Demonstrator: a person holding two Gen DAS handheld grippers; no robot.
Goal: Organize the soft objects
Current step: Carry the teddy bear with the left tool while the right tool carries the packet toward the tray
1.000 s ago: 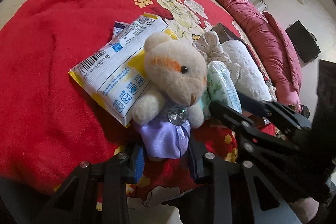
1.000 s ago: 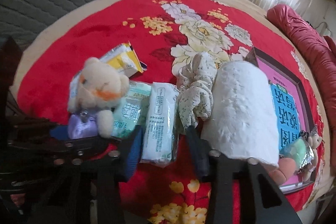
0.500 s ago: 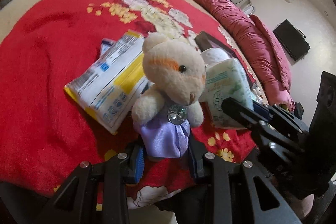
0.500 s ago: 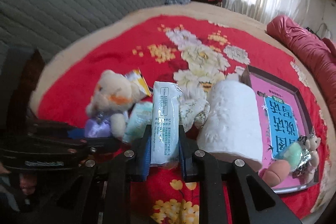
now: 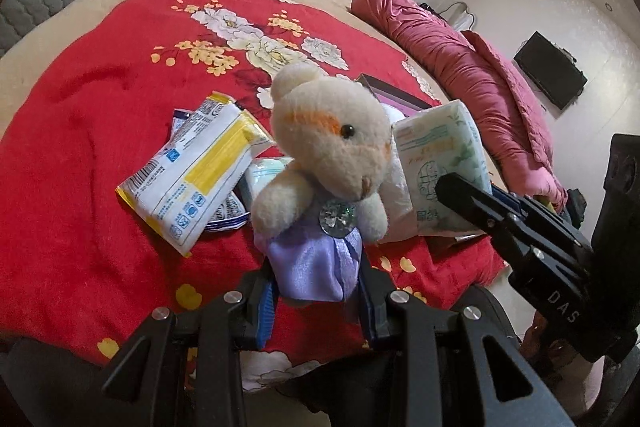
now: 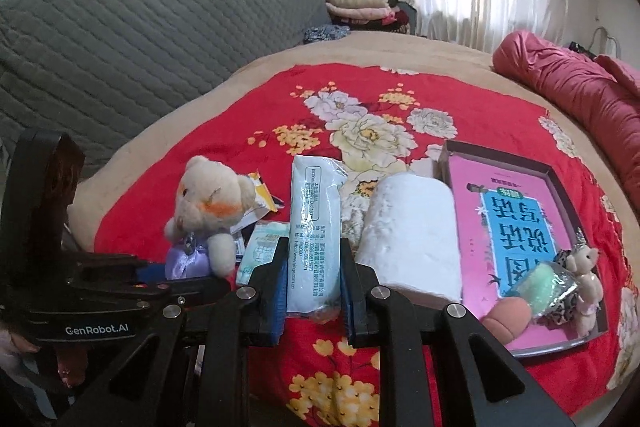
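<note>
We see the left gripper (image 5: 316, 287) clamped on the satin purple skirt of a fuzzy cream plush bear (image 5: 332, 147), held clear above the red floral blanket (image 5: 80, 187), with a yellow-and-white tissue pack (image 5: 196, 183) lying flat behind it. The right gripper (image 6: 314, 291) is clamped on a slim, glossy white tissue packet (image 6: 314, 227) standing upright. Just beside it we find a quilted white paper roll (image 6: 412, 239) and a shallow box (image 6: 560, 183) holding a pink book; a grey quilted headboard (image 6: 140, 47) rises beyond.
</note>
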